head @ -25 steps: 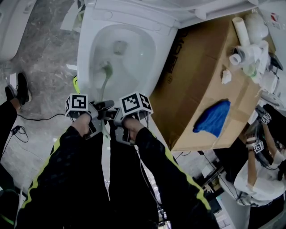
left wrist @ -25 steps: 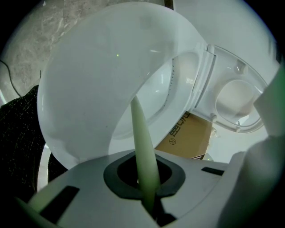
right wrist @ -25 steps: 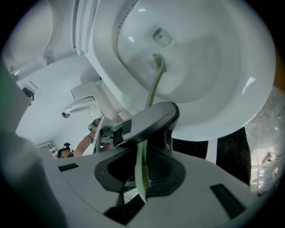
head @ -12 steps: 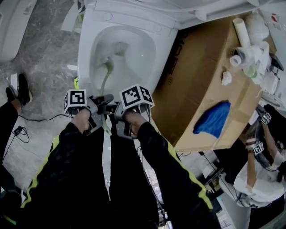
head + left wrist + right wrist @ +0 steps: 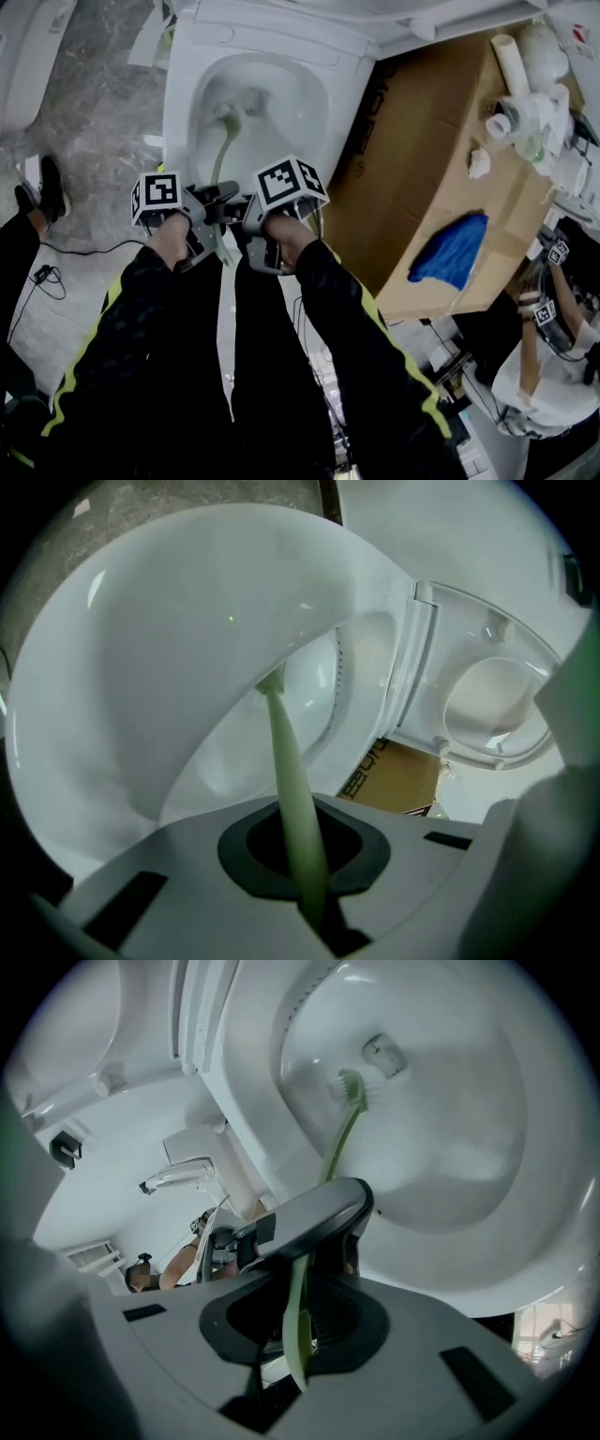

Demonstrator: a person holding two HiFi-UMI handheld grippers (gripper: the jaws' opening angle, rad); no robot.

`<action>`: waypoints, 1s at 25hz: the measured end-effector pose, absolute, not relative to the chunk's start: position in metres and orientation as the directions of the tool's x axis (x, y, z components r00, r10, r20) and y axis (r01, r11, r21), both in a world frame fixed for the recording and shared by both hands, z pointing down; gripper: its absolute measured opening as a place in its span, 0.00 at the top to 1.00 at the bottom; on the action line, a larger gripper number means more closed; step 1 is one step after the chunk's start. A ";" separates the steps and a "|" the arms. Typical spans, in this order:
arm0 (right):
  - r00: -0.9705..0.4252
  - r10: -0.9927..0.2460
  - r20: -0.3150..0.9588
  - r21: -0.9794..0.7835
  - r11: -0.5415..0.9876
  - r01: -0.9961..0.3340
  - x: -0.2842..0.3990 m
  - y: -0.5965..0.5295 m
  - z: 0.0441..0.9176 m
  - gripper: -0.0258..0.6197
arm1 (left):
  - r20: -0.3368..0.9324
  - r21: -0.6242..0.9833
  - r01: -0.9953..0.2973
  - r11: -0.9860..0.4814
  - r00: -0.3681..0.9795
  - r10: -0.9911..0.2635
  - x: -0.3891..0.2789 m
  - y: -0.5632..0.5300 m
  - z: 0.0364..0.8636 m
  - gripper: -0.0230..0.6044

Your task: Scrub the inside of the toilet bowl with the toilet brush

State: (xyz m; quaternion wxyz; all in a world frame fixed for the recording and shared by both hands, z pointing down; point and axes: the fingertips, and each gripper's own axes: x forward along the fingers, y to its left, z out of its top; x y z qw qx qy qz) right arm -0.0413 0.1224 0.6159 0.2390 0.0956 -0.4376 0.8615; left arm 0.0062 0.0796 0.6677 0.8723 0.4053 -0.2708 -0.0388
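where the left gripper (image 5: 223,197) sat: low over the front rim, in the person's left hand, marker cube up
left jaws: clamped together on the thin handle (image 5: 286,771) of a pale green plastic toilet brush, which ran out through the notch between them
right gripper (image 5: 247,210): just beside the left one, in the right hand, set further back along the same handle
right jaws: closed on the handle too; in the right gripper view the left gripper's dark grey jaw showed just ahead on the shaft
arms: black sleeves (image 5: 122,347) with yellow-green stripes, both reaching forward side by side
brush shaft: slanted from the grippers down and away into the bowl, slightly bowed
brush head (image 5: 352,1086): green with white bristles, at the far inner wall, just beside the outlet hole (image 5: 383,1054); whether it pressed on the wall could not be told
white ceramic toilet bowl (image 5: 181,112): open, directly ahead of the person
seat and lid (image 5: 487,696): white, raised upright behind the bowl
brown cardboard box (image 5: 422,159): large, right against the toilet's right side
blue cloth (image 5: 455,248): crumpled on the box top, near its front edge
floor (image 5: 94,84): grey marbled stone to the left of the toilet
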 end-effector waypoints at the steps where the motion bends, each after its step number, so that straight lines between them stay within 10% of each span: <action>1: -0.868 0.330 0.372 -0.710 -0.500 -0.495 -0.041 0.120 0.617 0.86 | 0.440 0.729 -0.151 0.668 0.850 -0.289 0.007 0.077 0.668 0.95; 25: -0.903 0.203 0.378 -0.746 -0.512 -0.427 -0.025 0.058 0.625 0.87 | 0.441 0.747 -0.218 0.628 0.869 -0.223 0.027 0.020 0.677 0.95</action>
